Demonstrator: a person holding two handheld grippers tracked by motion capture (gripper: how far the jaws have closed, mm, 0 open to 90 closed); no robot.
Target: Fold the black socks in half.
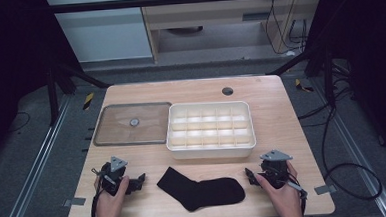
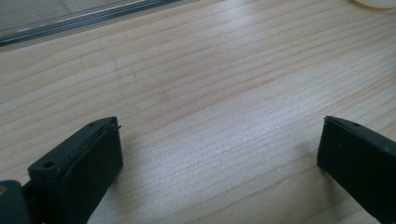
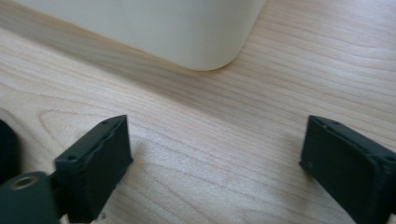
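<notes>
A black sock lies flat on the wooden table near its front edge, between my two grippers. My left gripper rests on the table to the sock's left, held in a hand; its jaws stand wide open over bare wood. My right gripper rests to the sock's right, also open with nothing between its fingers. A bit of the sock shows at the left edge of the right gripper view. Behind the sock stands a white box divided into several compartments, whose rounded corner is close ahead of the right gripper.
A clear flat lid with a small round knob lies to the left of the white box; its edge runs ahead of the left gripper. A round cable hole sits at the table's back. Cables trail on the floor at right.
</notes>
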